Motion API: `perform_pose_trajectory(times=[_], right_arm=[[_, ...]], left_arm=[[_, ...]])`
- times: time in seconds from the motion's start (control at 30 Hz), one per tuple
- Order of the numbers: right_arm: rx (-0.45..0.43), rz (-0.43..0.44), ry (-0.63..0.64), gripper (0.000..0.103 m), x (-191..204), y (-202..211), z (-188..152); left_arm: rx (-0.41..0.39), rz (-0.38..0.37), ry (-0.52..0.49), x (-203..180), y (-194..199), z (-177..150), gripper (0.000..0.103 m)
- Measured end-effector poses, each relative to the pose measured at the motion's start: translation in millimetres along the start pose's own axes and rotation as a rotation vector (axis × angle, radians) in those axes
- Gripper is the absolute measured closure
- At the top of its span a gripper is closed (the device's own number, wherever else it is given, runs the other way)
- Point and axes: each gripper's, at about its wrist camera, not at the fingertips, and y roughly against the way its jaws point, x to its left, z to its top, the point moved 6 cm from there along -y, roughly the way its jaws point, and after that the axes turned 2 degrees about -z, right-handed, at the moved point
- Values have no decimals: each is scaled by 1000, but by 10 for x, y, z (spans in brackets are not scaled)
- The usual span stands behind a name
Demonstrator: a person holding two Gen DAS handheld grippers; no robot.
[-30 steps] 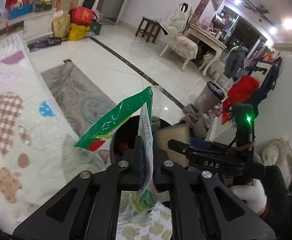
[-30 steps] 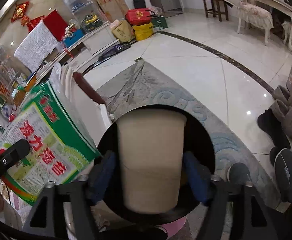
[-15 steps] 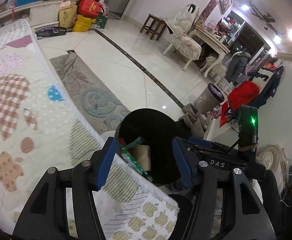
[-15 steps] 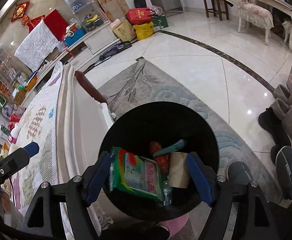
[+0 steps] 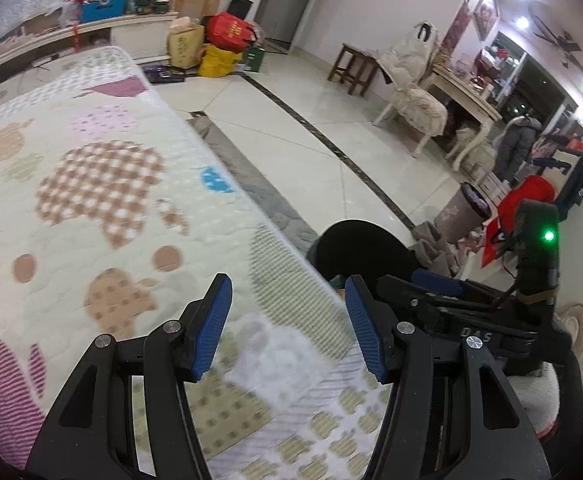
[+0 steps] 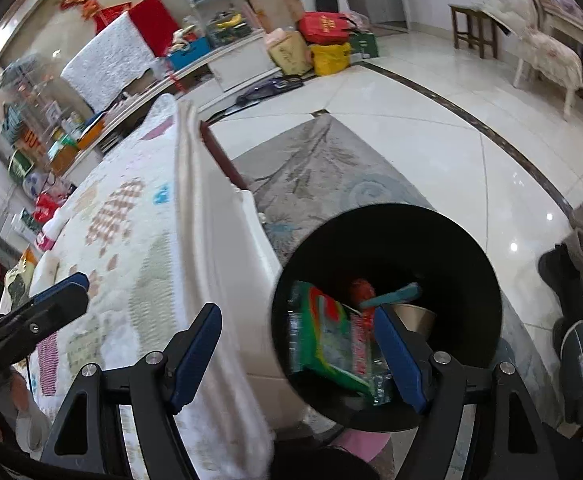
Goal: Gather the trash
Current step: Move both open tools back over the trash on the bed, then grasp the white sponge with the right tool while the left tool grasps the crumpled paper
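Both the left tongs (image 5: 287, 328) and right tongs (image 6: 297, 356) stand spread and empty; the green wrapper (image 6: 323, 340) lies in the black bin (image 6: 471, 248) just beyond the right tongs; light, crinkly, slippery film, probably best pinched at an edge.

In the right wrist view, the trash bin (image 6: 387, 240) is sitting at lower right, just beside the bed (image 6: 139, 240) filling the left. A snack wrapper (image 6: 323, 340) and a paper cup (image 6: 415, 318) are lying inside it. A rug (image 6: 323, 168) is spreading behind it toward upper centre.
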Motion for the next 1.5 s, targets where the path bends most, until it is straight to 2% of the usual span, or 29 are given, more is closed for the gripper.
perform_pose_trajectory(times=[0.6, 0.8, 1.1, 1.2, 1.33, 1.5], right_arm=[[11, 99, 204, 27, 1335, -79, -21], [48, 141, 286, 27, 1825, -208, -145], [87, 221, 392, 27, 2484, -360, -325], [96, 246, 428, 27, 2703, -416, -354], [103, 283, 455, 27, 2950, -516, -334], [118, 338, 488, 27, 3311, -679, -247]], left_arm=[[-74, 166, 110, 825, 829, -314, 46], [-95, 236, 171, 1200, 1213, -520, 46], [-113, 298, 244, 1744, 1829, -867, 45], [-109, 348, 258, 1981, 2017, -1036, 45], [-101, 409, 284, 2277, 2169, -1205, 45], [-93, 426, 281, 2503, 2219, -1302, 45]])
